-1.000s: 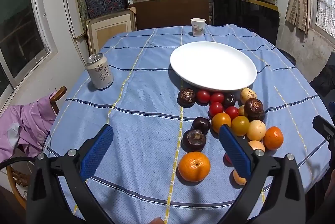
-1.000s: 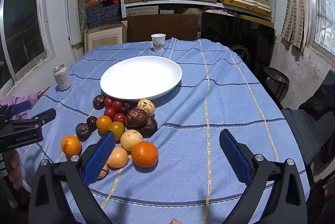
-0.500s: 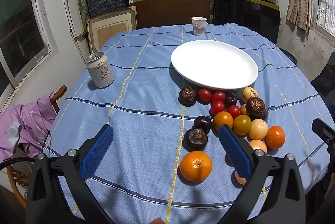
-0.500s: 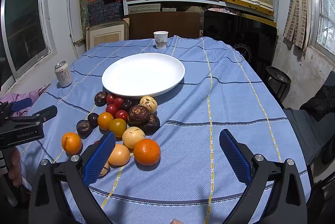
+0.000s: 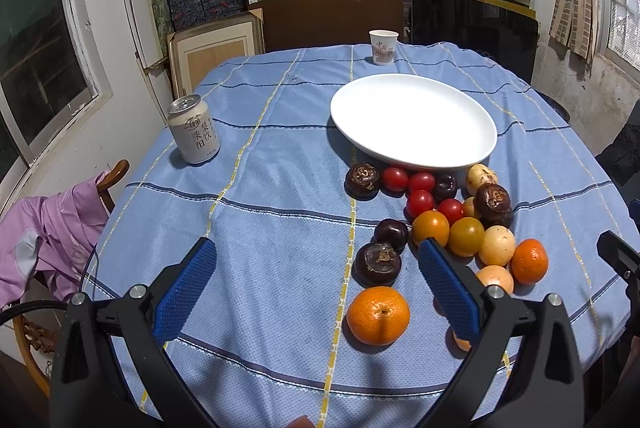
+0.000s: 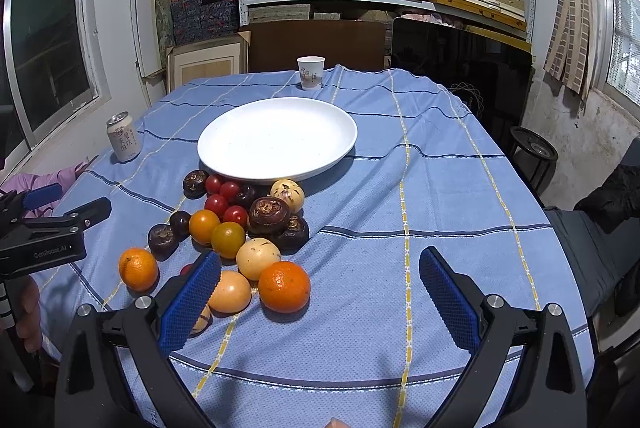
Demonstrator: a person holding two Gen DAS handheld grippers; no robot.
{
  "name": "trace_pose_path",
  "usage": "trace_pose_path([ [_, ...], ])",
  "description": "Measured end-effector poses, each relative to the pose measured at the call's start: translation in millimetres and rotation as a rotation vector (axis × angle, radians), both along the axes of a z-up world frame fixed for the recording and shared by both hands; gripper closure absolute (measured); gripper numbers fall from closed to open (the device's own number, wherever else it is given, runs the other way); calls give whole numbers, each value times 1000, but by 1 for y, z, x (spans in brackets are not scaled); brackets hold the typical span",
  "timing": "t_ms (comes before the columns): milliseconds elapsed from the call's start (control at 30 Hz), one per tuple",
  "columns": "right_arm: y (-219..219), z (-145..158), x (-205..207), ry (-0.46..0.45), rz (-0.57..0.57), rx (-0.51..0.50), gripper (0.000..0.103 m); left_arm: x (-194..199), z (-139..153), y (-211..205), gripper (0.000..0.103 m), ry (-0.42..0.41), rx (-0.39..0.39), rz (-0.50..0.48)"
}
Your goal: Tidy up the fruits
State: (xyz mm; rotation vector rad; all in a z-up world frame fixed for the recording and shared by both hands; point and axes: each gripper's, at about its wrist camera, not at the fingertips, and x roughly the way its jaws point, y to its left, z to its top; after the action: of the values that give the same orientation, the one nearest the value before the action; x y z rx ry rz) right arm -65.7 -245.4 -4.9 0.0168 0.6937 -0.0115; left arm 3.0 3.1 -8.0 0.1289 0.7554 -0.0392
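fruits (image 5: 440, 224) heaped beside empty plate (image 5: 416, 120) | left gripper (image 5: 316, 284) wide | right gripper (image 6: 320, 292) wide

My left gripper (image 5: 316, 282) hangs low at the near edge of the scene with its two blue-padded fingers (image 5: 184, 286) spread wide and nothing between them. My right gripper (image 6: 318, 292) sits at the same height, well apart to the right, its jaws just as wide and also empty. From the right wrist view I see the left gripper's black body side-on at the far left, with my hand (image 6: 28, 312) wrapped around its grip below.
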Motion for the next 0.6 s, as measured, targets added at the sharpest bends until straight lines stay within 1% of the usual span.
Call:
trace_pose_path([
  [600,3,-2,1,2,6,-9,3,0,-1,1,4,2,2,0],
])
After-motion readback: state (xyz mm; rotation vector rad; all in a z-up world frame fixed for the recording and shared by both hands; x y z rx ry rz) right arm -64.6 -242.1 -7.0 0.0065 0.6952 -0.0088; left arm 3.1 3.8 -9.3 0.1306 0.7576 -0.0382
